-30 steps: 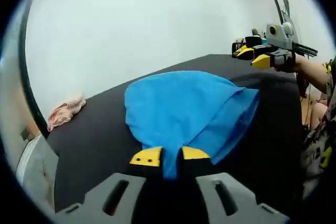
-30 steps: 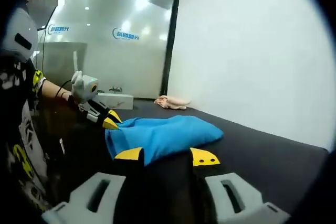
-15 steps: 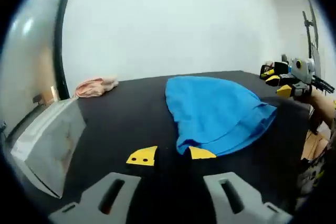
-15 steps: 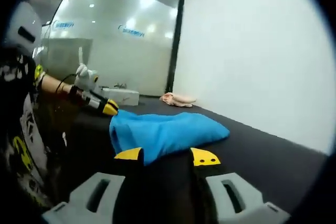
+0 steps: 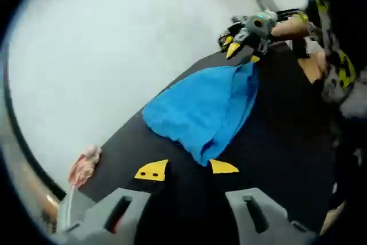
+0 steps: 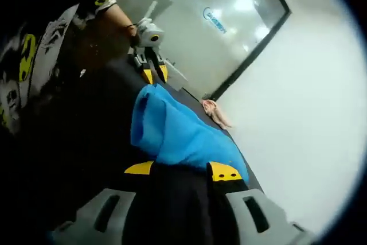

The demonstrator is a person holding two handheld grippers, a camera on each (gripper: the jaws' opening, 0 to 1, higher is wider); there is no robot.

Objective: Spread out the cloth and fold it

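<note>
A blue cloth (image 5: 200, 107) lies bunched and folded over on the black table (image 5: 126, 147). My left gripper (image 5: 187, 169) stands open, and the cloth's near corner ends just ahead of its yellow tips. At the cloth's far end my right gripper (image 5: 242, 51) hovers with its jaws apart, right by the far corner. In the right gripper view the blue cloth (image 6: 172, 133) reaches down between the open jaws of my right gripper (image 6: 182, 170). My left gripper (image 6: 155, 74) shows beyond the cloth's far edge, jaws apart.
A small pink cloth (image 5: 85, 164) lies at the table's far end, also seen as the pink cloth (image 6: 217, 113) near a glass wall (image 6: 218, 21). The person's patterned sleeve (image 6: 34, 55) and arm (image 5: 289, 27) border the table.
One second ago my left gripper was shut on the cloth's near corner; it has since let go and opened. Both views have rolled and shifted with the hands.
</note>
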